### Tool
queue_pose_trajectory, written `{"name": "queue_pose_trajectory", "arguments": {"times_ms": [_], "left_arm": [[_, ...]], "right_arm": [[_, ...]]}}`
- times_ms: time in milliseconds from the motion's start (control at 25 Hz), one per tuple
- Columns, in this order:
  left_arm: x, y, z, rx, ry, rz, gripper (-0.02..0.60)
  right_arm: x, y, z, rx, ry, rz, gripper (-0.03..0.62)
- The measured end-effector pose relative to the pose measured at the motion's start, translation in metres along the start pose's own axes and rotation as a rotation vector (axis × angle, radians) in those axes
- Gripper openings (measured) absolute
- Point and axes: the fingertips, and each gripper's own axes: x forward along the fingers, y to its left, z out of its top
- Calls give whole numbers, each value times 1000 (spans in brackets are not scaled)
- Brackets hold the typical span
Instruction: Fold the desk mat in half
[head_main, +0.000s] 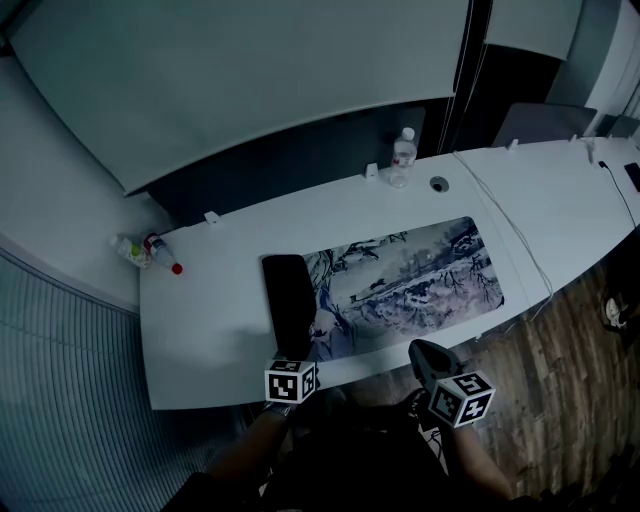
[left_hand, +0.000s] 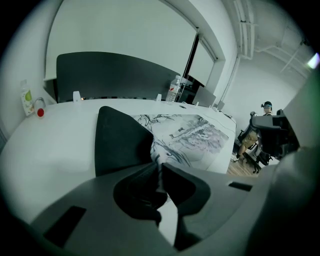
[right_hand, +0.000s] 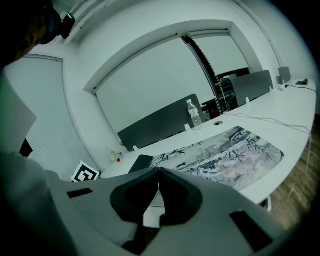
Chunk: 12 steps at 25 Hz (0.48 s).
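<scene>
Black-backed desk mat (head_main: 410, 275), left fingers (left_hand: 137, 182) clamped on its corner, right fingers (right_hand: 172, 192) together, bottle (head_main: 403, 155) upright

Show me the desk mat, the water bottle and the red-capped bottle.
desk mat (head_main: 410, 275), head view, its printed face.
water bottle (head_main: 402, 160), head view, its body.
red-capped bottle (head_main: 163, 254), head view, its body.

One desk mat (head_main: 400, 280) — perhaps three bottles (head_main: 402, 158) (head_main: 130, 250) (head_main: 165, 256).

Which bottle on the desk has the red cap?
The small bottle lying on its side near the far left corner of the desk. The upright clear bottle at the far edge has a pale cap.
</scene>
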Motion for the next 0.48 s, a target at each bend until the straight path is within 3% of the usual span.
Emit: {"name": "queue_pose_trajectory", "arguments": {"times_ms": [480], "left_arm": [[23, -31, 3, 4, 15, -4, 38]], "right_arm": [[-24, -46, 0, -6, -8, -59, 23]]}}
